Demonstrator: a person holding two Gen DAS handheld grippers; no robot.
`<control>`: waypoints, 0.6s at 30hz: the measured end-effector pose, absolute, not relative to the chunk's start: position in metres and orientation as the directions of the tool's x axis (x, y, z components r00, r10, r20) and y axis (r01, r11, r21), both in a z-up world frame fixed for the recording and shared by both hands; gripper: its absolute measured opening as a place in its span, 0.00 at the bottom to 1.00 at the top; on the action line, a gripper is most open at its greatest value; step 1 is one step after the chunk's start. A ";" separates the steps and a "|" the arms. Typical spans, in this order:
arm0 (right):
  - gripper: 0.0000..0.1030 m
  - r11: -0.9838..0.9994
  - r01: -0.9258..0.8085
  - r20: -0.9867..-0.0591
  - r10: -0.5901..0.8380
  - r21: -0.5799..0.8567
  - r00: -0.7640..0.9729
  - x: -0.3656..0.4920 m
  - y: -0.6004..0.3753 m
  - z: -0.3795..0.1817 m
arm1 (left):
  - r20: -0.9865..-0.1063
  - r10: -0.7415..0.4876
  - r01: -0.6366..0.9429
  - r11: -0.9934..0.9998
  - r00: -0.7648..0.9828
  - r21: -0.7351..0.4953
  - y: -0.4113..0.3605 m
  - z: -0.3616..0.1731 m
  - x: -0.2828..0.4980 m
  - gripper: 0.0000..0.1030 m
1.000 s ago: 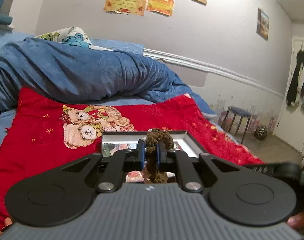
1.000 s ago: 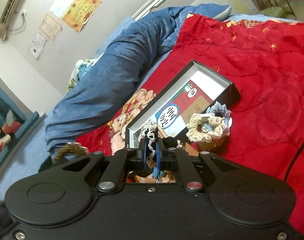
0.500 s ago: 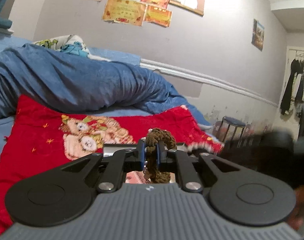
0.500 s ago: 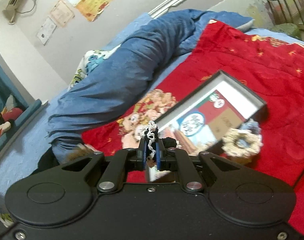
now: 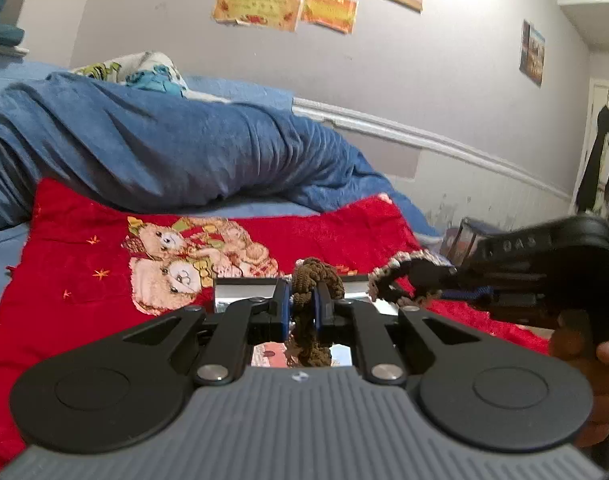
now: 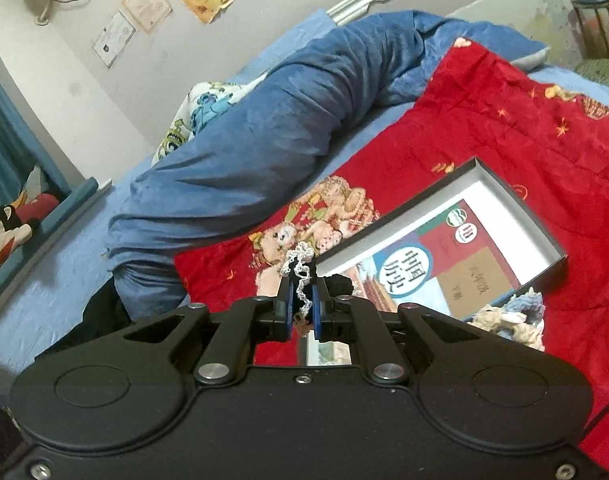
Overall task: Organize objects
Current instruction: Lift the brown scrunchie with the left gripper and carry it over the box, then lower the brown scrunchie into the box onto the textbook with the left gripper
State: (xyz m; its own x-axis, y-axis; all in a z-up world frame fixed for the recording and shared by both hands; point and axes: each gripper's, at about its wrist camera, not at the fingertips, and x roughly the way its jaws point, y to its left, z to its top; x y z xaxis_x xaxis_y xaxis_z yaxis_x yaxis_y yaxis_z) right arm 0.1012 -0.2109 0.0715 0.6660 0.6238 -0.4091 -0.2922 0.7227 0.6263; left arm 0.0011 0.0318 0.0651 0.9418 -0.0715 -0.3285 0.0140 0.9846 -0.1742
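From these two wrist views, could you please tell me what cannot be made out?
- Left wrist: most of the box is hidden behind the left gripper and its brown scrunchie.
- Right wrist: the cream and blue scrunchies are partly hidden by the right gripper; the black lace-trimmed scrunchie is mostly between its fingers.

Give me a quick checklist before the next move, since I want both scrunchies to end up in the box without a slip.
1. Left tool clamped on the brown scrunchie: ok.
2. Right tool clamped on the black scrunchie with white trim: ok.
3. Box open on the red blanket: ok.
4. Free room inside beside the book: ok.
5. Cream and blue scrunchies put away: not ok, they lie outside by the box wall.
6. Tools clear of each other: cannot tell.
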 end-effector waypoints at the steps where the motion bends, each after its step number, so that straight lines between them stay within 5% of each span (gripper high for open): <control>1: 0.10 0.716 -0.288 -0.406 0.627 0.636 0.665 0.106 -0.216 0.064 | -0.331 -0.060 0.011 0.989 0.942 -0.150 0.029 0.064 0.007 0.14; 7: 0.10 0.644 -0.186 -0.364 0.620 0.742 0.695 0.144 -0.249 0.017 | -0.297 -0.001 0.009 1.000 0.955 0.025 0.029 0.062 0.037 0.15; 18: 0.10 0.636 -0.173 -0.384 0.637 0.752 0.669 0.190 -0.253 -0.011 | -0.403 0.022 -0.006 0.999 0.915 0.040 0.022 0.039 0.110 0.15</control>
State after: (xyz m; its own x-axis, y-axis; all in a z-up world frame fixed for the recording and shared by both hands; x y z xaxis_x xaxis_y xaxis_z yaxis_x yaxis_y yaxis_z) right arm 0.1902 -0.2528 -0.0108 0.6688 0.6366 -0.3840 -0.1735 0.6359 0.7520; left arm 0.1100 0.0215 0.0386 0.9147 0.0216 -0.4034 -0.0059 0.9992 0.0402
